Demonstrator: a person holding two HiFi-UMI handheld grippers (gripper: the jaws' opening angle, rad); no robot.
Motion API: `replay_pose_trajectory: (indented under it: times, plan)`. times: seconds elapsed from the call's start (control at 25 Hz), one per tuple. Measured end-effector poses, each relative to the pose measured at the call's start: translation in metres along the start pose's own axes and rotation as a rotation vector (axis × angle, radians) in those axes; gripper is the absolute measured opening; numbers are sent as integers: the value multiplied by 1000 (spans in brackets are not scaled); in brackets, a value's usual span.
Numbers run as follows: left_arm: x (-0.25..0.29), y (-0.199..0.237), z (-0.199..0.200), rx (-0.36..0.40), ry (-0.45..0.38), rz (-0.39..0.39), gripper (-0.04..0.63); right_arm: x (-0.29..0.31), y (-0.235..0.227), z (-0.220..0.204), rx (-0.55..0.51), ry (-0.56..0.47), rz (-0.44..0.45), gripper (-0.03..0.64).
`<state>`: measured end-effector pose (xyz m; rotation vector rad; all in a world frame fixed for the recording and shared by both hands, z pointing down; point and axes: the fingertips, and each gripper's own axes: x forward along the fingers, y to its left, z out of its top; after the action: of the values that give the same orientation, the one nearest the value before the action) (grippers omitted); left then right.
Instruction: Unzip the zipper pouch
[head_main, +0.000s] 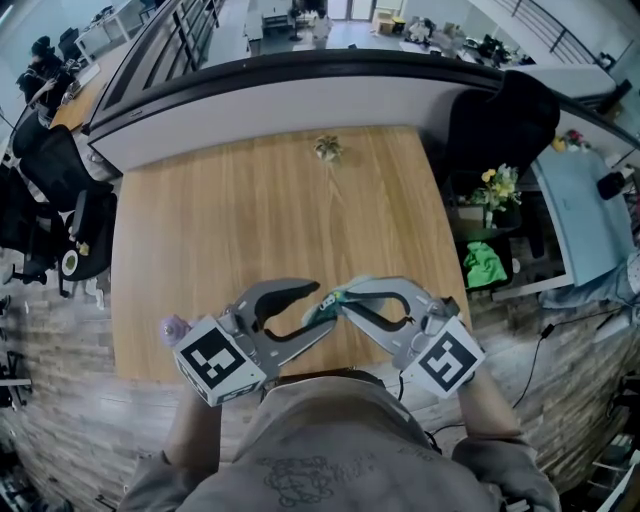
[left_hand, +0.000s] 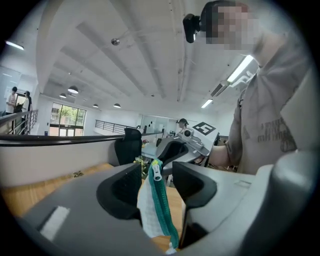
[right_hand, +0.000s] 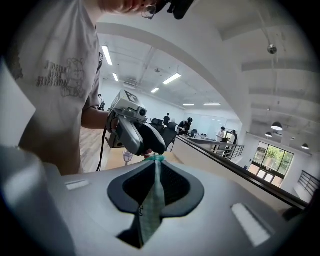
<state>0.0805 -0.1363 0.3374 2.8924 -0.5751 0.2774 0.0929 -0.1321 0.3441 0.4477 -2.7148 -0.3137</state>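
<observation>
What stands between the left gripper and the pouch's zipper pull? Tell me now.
Nothing visible. The pouch hangs between the left gripper's open jaws, its zipper pull upright at their tips, with no other thing in the gap. The right gripper clamps the pouch's other end.
</observation>
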Motion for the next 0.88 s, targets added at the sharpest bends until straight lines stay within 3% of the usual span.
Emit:
replay_pose_trajectory:
  times: [0.28,0.36,0.52,0.88]
  plan:
    - [3,-3,-12,-41,45,20,153,4,1,-6,14,17,4,44]
    - [3,-3,-14,-23,44,14,94,5,1,-6,21,14,1,44]
    - [3,2,-18,3,32,20,60,7,0,-9,23,18,7,44]
    - [5,6,-23,-24,46,17,44,7,-5,-17,46,34,1,44]
